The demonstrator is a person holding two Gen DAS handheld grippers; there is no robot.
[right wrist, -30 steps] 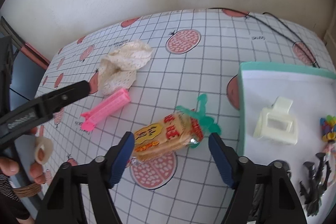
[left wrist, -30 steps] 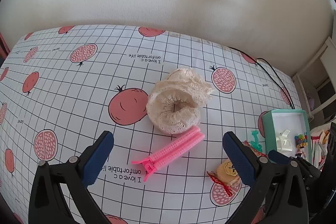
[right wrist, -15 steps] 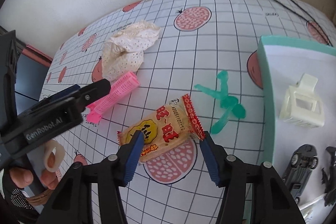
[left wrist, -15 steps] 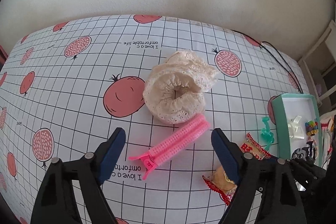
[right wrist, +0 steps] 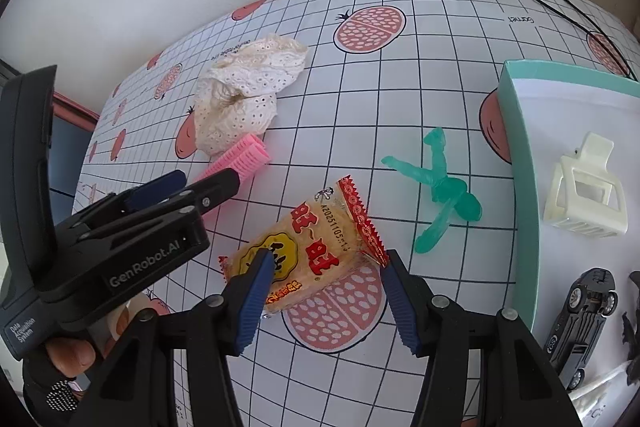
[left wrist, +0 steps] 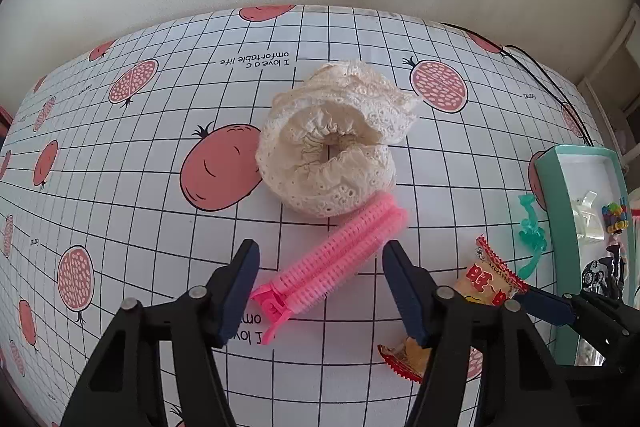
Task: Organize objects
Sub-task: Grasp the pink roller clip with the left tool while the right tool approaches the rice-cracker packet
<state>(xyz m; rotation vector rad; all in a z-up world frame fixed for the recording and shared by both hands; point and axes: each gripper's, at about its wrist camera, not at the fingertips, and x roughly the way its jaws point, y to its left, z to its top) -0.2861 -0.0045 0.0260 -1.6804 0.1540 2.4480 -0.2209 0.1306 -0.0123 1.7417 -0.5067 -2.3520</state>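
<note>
Both grippers have dropped closer and narrowed, still unclamped: left gripper (left wrist: 320,277) straddling the pink hair roller (left wrist: 332,259) mid-table, right gripper (right wrist: 326,293) flanking the snack packet (right wrist: 308,247), perhaps touching it, near the teal box (right wrist: 516,163) at the right edge, both pickups imminent.

Left gripper (left wrist: 320,271) is narrowing its jaws and advancing until they flank the pink hair clip (left wrist: 332,263). Right gripper (right wrist: 326,281) is narrowing likewise, closing in around the snack packet (right wrist: 308,247), which is shifting slightly.
</note>
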